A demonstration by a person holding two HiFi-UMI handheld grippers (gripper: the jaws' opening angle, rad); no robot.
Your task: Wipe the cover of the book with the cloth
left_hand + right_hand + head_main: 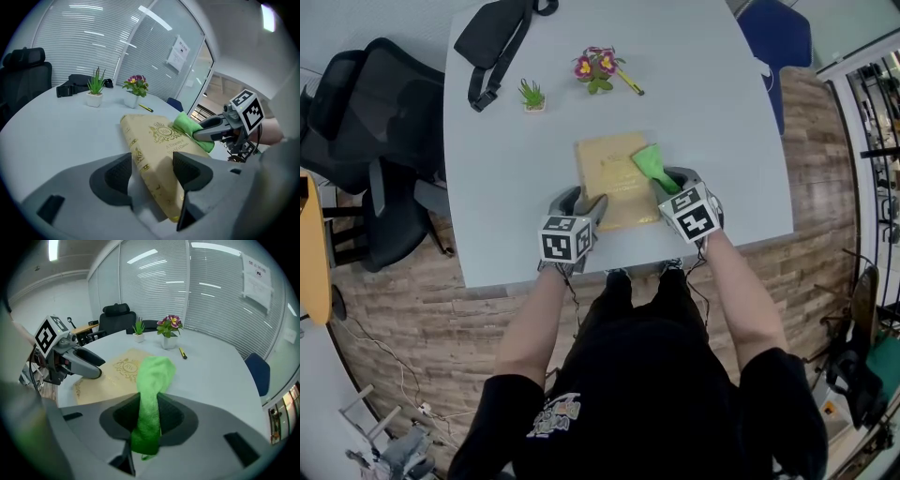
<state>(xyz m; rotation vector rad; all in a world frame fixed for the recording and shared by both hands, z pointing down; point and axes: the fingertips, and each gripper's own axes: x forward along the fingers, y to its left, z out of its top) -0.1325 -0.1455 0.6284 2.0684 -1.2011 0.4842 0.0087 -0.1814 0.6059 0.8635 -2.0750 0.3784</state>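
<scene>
A tan book (614,178) with gold print lies flat on the pale table (506,187), close to its near edge. My left gripper (584,204) stands open at the book's near left corner, one finger beside the spine and the other over the cover (161,140). My right gripper (671,186) is shut on a bright green cloth (651,163). The cloth (151,380) sticks out ahead of the jaws and rests on the right side of the cover. In the left gripper view the right gripper (206,133) and the cloth (187,124) sit at the book's far right edge.
At the table's far side are a black bag (495,42), a small green plant (532,95), a pot of flowers (598,67) and a yellow pen (630,84). A black office chair (366,141) stands to the left, a blue chair (778,37) at the far right.
</scene>
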